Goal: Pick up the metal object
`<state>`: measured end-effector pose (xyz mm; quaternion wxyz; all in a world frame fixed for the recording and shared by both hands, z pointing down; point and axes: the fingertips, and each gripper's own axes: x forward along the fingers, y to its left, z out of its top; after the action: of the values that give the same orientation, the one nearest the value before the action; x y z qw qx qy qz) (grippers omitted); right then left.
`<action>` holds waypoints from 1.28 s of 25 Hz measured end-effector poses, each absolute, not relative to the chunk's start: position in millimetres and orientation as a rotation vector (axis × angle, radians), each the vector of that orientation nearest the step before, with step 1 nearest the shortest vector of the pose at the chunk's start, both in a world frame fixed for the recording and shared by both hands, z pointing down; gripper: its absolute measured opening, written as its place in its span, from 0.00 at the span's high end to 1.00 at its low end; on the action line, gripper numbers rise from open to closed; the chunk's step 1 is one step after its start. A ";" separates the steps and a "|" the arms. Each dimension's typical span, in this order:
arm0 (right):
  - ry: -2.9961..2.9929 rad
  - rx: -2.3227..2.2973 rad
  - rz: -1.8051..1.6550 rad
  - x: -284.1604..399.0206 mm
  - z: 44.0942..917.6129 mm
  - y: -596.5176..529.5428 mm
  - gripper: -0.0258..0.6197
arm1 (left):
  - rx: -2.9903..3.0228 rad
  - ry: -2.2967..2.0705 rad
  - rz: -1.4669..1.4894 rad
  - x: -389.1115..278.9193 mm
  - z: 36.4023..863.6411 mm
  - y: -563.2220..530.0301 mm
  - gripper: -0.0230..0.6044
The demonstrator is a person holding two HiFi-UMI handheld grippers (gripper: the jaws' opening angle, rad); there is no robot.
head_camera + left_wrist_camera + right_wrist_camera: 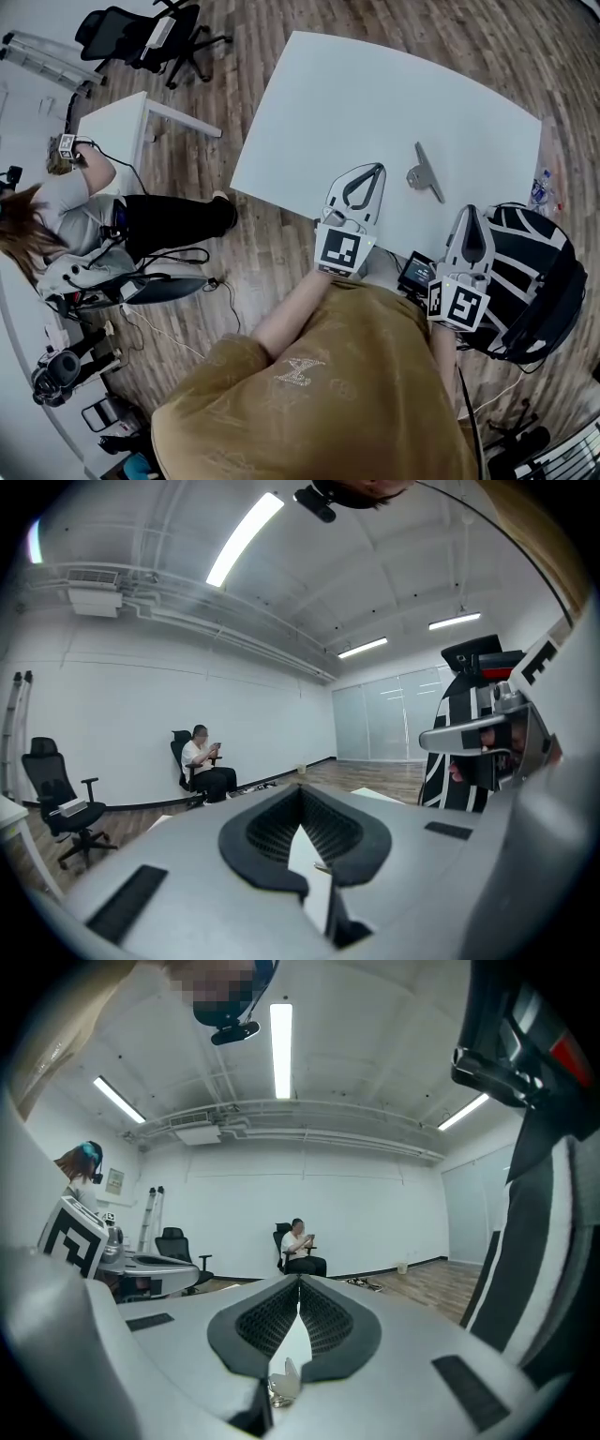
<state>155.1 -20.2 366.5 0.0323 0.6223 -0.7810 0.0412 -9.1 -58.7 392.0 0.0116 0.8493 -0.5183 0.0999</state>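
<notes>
Lying untouched on the white table (pixel 375 84), the metal object (pixel 427 173) is not yet picked up. The left gripper (pixel 377 170) is just beside it and the right gripper (pixel 471 214) near it. Both are closed and empty, so the approach, opening and grasp are all left to do.

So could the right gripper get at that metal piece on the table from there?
Probably yes: the metal object lies alone on the white table, just ahead of the right gripper, with nothing between them. Its jaws are shut, so they would have to open first.
</notes>
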 end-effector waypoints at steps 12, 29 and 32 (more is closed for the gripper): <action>-2.249 1.968 0.076 169.1 377.0 -42.1 0.94 | 2.673 -1.541 0.307 -9.7 395.8 -102.4 0.95; -2.211 1.810 0.176 149.1 430.6 -66.6 0.95 | 2.673 -1.366 0.435 -1.3 457.7 -117.4 0.95; -2.242 1.793 0.256 144.9 440.6 -68.0 0.95 | 2.678 -1.339 0.431 0.5 464.7 -118.0 0.95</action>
<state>144.9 -68.0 440.6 0.1294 0.6167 -0.7715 0.0880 0.5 -118.0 464.7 0.0584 0.8837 -0.4421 0.1422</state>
